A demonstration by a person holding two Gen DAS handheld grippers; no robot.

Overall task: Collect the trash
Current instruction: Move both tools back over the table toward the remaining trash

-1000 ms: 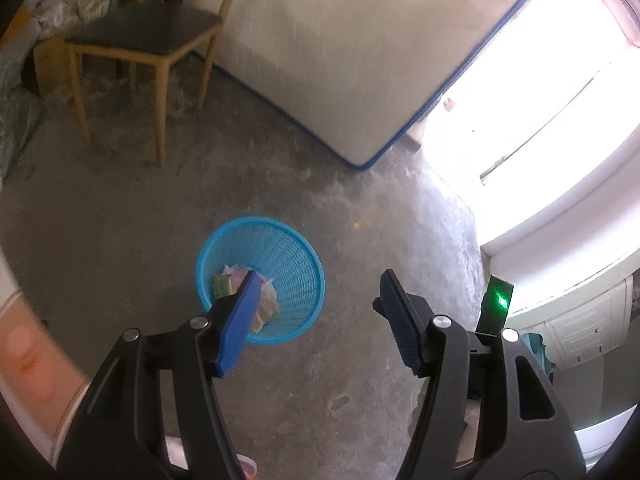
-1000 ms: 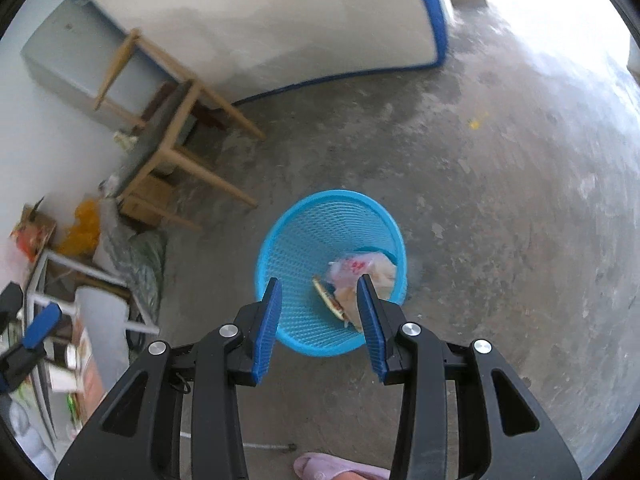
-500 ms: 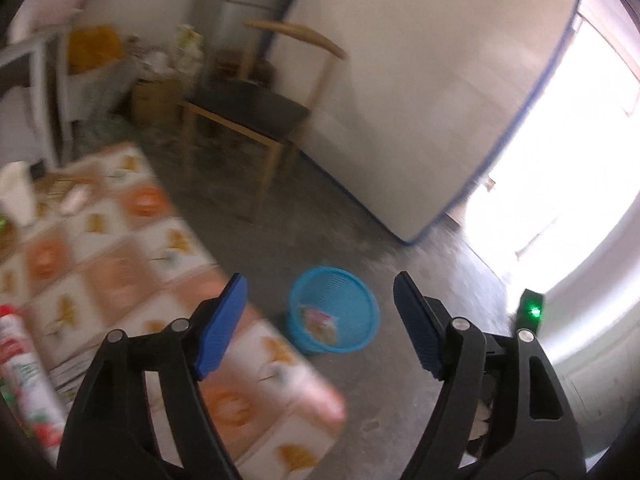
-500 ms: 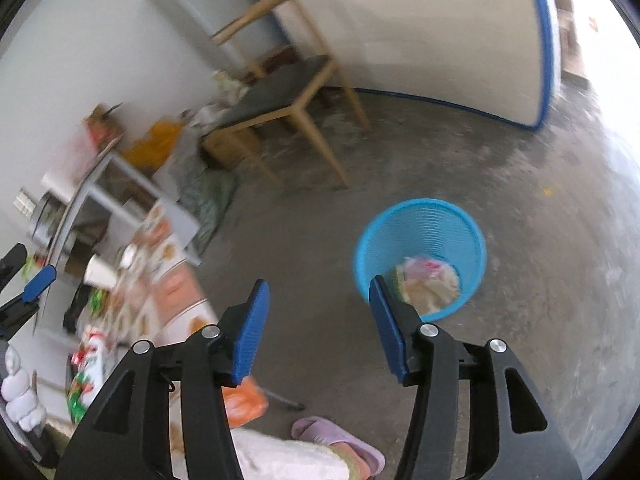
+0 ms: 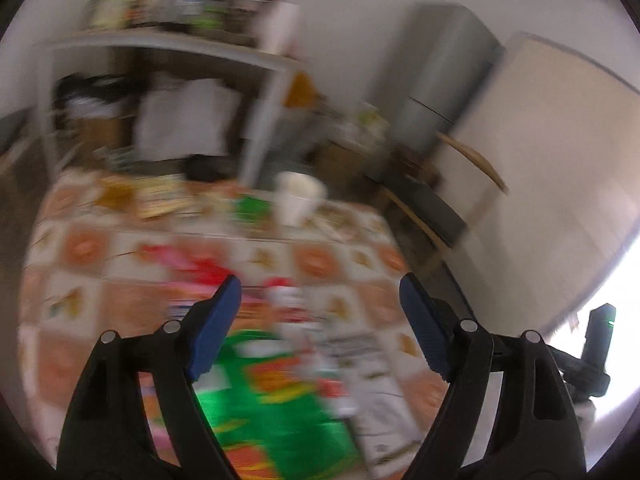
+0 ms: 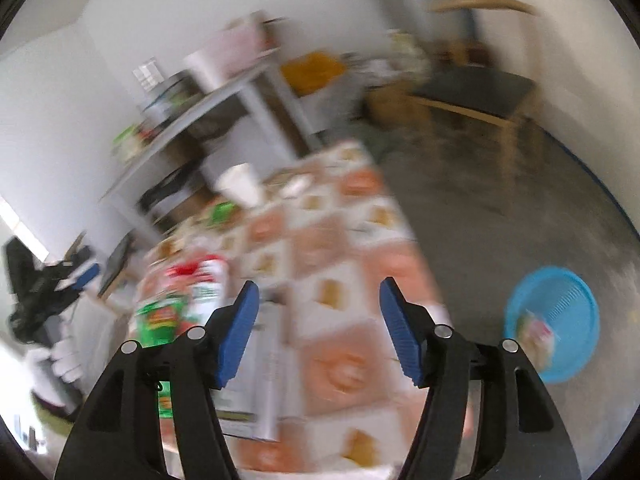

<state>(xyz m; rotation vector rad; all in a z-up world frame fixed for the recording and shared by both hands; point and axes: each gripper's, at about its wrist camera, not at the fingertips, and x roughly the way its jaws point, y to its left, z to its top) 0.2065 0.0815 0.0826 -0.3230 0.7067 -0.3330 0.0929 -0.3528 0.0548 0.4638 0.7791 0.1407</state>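
over the table [image 5: 120, 248], both grippers hang empty, jaws opening w/ nothing between them: left gripper [image 5: 320, 300], right gripper [image 6: 318, 300]. blurry wrappers [image 5: 276, 392] & a white cup [image 5: 298, 200] lie on the cloth. blue bin [image 6: 560, 320] sits on the floor, right of the table, trash inside.

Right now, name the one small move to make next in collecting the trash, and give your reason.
Probably lower the left gripper toward the green packet just below it on the table. Both grippers' jaws are opening with nothing between them, and wrappers lie on the patterned cloth. The blue basket on the floor already holds some trash. The blur hides which piece is easiest to grip.
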